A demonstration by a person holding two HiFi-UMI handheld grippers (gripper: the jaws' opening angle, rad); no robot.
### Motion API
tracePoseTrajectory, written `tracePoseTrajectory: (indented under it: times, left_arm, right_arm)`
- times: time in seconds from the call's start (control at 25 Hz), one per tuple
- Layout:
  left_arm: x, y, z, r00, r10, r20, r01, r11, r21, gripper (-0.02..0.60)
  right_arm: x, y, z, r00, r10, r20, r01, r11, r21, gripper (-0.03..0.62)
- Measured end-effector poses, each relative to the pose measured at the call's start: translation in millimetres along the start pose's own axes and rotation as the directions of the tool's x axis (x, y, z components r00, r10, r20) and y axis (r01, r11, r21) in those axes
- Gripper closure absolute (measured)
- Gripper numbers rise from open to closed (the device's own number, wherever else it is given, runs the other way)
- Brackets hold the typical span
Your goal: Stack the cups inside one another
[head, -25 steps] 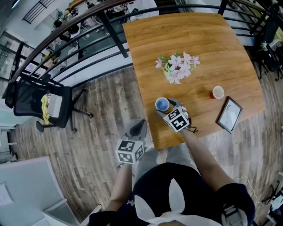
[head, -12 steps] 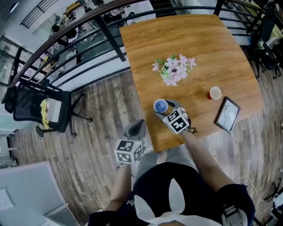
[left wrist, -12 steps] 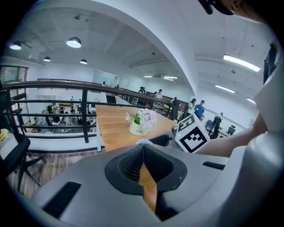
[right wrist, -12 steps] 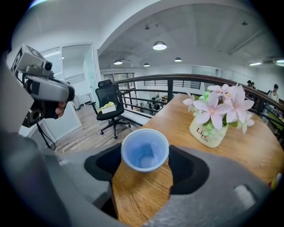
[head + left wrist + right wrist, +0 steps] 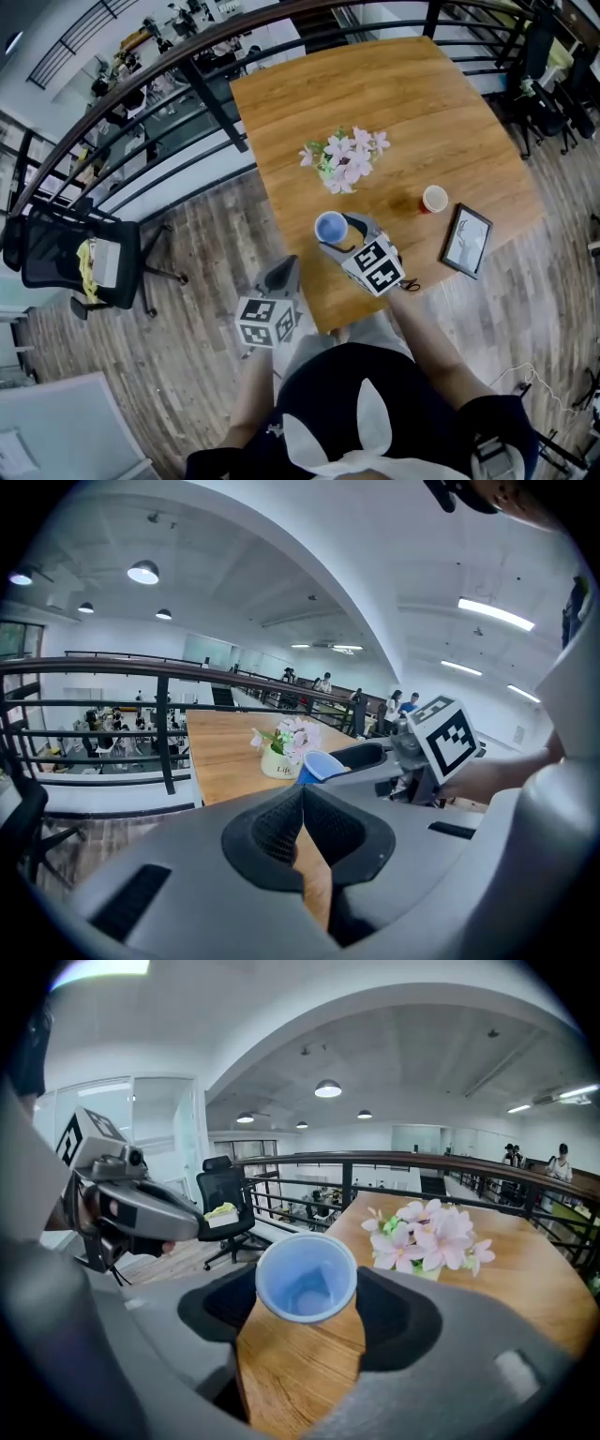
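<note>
One wooden table (image 5: 403,94), two cups, one flower pot (image 5: 339,164), one picture frame (image 5: 466,241). The right gripper (image 5: 306,1286), jaws spread wide, clamps the blue cup (image 5: 306,1274) by its sides; the red cup (image 5: 434,199) stands at three o'clock of it. The left gripper (image 5: 302,806), at seven o'clock, is closed and empty.

This looks like a large open office, seen from an upper gallery. A dark metal railing (image 5: 164,733) runs along the edge, and behind it are desks with people (image 5: 105,731) on a lower level. A black office chair (image 5: 56,251) stands on the wood-pattern floor (image 5: 187,328), not far from a wooden table (image 5: 394,103). Round lamps (image 5: 327,1088) and light strips (image 5: 495,614) are set in the white ceiling.
</note>
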State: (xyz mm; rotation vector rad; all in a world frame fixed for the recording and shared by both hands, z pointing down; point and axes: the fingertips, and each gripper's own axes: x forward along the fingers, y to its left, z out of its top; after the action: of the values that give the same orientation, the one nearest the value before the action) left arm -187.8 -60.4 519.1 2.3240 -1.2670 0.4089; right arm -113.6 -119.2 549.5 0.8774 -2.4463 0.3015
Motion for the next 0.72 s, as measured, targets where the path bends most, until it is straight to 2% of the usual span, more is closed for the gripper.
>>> tracePoseTrajectory:
  times: [0.32,0.72]
  left_arm:
    - [16.7,-9.7,16.5,0.999,-0.049,0.013,0.049,0.998,0.037,0.563]
    - [43.0,-37.5,21.2,0.991,-0.130,-0.016,0.131,0.989,0.071,0.563]
  right_arm:
    - [-51.3,-2.1,23.5,0.995,-0.045,0.091,0.043,0.999,0.027,0.266]
    - [-80.6,-19.1,17.7,0.989,-0.108,0.103,0.102,0.993,0.062,0.266]
